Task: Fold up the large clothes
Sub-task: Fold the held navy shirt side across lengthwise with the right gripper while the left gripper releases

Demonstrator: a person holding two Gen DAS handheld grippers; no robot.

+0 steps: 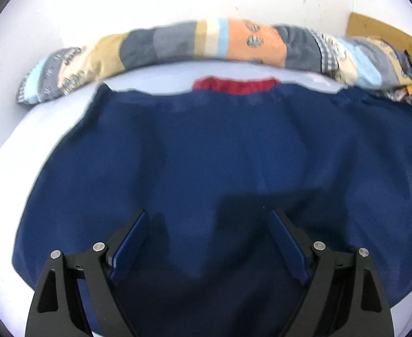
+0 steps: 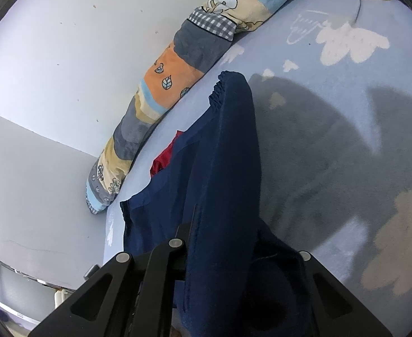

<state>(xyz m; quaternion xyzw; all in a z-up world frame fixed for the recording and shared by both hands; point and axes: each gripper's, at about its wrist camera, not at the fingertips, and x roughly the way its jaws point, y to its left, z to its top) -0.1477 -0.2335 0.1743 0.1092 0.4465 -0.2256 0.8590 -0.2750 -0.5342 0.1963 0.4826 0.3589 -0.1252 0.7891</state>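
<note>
Left tongs point(image 1: 208, 241): we hold them apart above the dark navy fabric garment point(image 1: 206, 154).
Right tongs point(image 2: 234, 252): we have them clamped on its sleeve.
Bed point(image 2: 332, 154): pale blue cloud-print sheet.

L wrist cam: we look fwd and down, close over the navy garment point(image 1: 206, 154), facing the bed's far edge w/ the patchwork bolster point(image 1: 178, 45). R wrist cam: tilted, v. close, along the bed point(image 2: 346, 140) toward the wall. Both share garment, bolster.
</note>
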